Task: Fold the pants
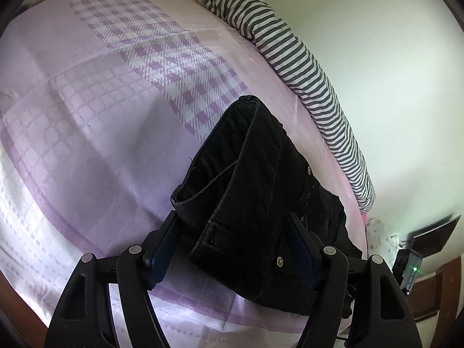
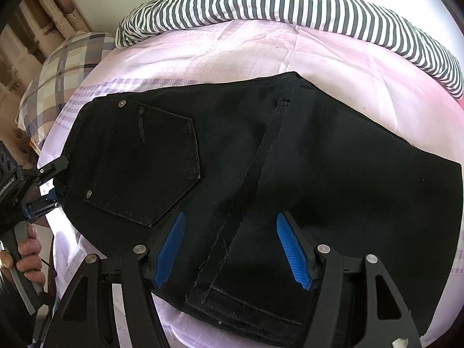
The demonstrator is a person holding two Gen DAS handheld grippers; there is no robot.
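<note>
Black denim pants (image 2: 261,156) lie folded on a pink and lilac bedsheet (image 2: 261,46), back pocket (image 2: 150,162) facing up. In the left wrist view the folded pants (image 1: 255,191) show edge-on, waistband end toward me. My left gripper (image 1: 232,217) is open, its fingers on either side of the waistband end. It also shows in the right wrist view (image 2: 53,179) at the pants' left edge. My right gripper (image 2: 229,220) is open, hovering over the near edge of the pants with a hem between its blue pads (image 2: 171,249).
A grey and white striped blanket (image 1: 290,49) runs along the far side of the bed by the white wall, also in the right wrist view (image 2: 290,3). A plaid pillow (image 2: 61,72) lies at the left. A dark device with a green light (image 1: 411,266) sits off the bed.
</note>
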